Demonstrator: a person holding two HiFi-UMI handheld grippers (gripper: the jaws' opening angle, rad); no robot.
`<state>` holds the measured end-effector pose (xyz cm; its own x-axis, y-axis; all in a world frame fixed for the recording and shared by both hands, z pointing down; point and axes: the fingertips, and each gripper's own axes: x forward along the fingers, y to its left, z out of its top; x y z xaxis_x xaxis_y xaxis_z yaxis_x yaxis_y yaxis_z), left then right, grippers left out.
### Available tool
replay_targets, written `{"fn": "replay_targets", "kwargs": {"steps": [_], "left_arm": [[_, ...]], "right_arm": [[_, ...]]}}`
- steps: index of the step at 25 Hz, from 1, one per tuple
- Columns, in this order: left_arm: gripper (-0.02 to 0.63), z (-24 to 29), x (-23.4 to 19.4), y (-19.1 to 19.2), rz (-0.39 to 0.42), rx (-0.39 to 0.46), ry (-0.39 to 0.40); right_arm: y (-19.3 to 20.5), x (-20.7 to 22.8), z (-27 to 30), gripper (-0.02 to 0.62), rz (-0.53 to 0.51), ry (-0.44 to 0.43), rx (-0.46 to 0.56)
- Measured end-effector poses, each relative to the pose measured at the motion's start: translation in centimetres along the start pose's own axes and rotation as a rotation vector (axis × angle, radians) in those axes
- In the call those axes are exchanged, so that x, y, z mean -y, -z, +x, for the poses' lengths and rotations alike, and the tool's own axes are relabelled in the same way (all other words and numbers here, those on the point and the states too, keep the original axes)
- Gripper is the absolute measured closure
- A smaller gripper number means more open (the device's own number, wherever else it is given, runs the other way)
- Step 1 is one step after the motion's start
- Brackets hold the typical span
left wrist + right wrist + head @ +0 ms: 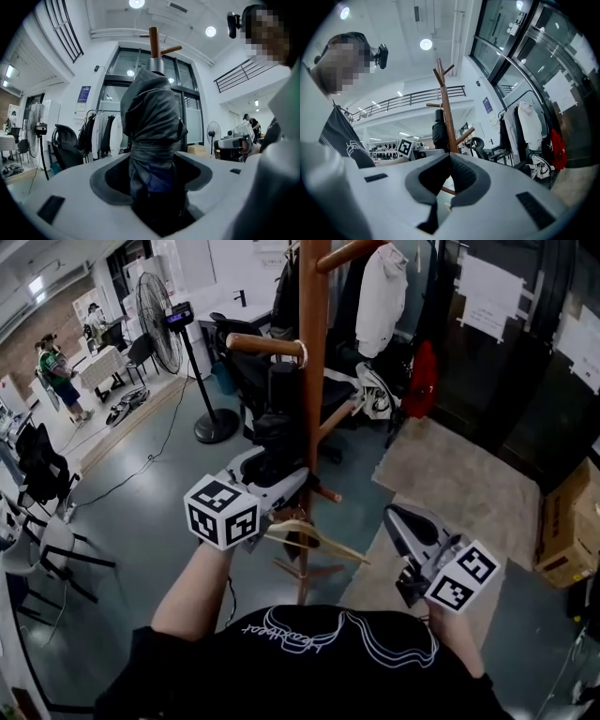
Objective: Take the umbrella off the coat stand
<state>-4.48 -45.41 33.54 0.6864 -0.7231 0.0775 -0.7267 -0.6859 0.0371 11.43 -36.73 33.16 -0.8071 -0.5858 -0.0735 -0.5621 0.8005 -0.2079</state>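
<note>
Against the round wooden coat stand [313, 324] hangs a crinkled, dark umbrella [152, 117].

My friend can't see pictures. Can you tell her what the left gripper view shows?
A folded grey umbrella, bound by its strap, stands upright between the jaws of the left gripper, which press on it. The top of the wooden coat stand pokes up behind it. Hanging clothes and a fan are at the left.

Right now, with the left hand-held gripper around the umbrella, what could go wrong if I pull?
The umbrella hangs just under a peg of the coat stand; a sideways pull may snag there and rock the stand. The left hand-held gripper has only soft fabric, which may slip.
</note>
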Motion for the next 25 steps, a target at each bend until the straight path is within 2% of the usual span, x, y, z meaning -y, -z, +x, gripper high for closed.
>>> {"fn": "replay_targets", "kwargs": {"steps": [8, 16, 25], "left_arm": [[0.368, -0.1, 0.0, 0.1, -0.015, -0.003, -0.017], [0.376, -0.2, 0.0, 0.2, -0.045, -0.007, -0.005], [0.376, -0.8, 0.6, -0.8, -0.073, 0.028, 0.018]], "right_arm": [[0.3, 0.1, 0.6, 0.592, 0.01, -0.026, 0.0], [0.3, 0.1, 1.0, 0.592, 0.022, -0.028, 0.022], [1.4, 0.8, 1.1, 0.592, 0.046, -0.035, 0.007]]}}
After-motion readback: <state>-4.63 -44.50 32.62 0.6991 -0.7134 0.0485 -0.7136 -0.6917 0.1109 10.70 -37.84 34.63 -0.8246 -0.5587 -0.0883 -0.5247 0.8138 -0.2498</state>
